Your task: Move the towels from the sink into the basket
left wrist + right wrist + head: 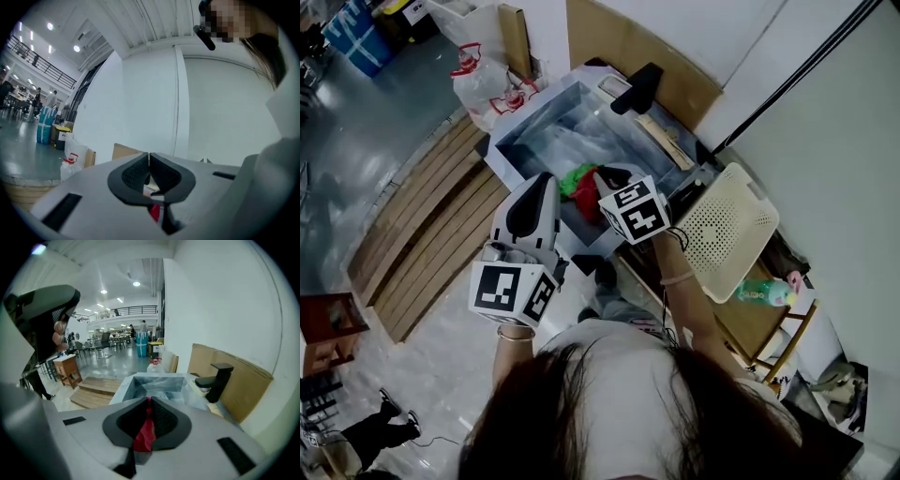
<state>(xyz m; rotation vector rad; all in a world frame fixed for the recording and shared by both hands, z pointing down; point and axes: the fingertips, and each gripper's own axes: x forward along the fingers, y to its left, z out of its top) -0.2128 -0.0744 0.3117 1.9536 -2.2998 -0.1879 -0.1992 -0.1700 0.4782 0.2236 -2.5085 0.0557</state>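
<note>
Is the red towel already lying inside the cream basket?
No, the red towel hangs pinched between the jaws of the right tongs, while the basket shows only its bare perforated bottom.

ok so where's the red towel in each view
Head view: red towel at centre, at the tip of the right gripper, over the sink.
Left gripper view: a red scrap low centre, probably it.
Right gripper view: pinched between the jaws, low centre.
Shared landmark: white bag with red trim.
</note>
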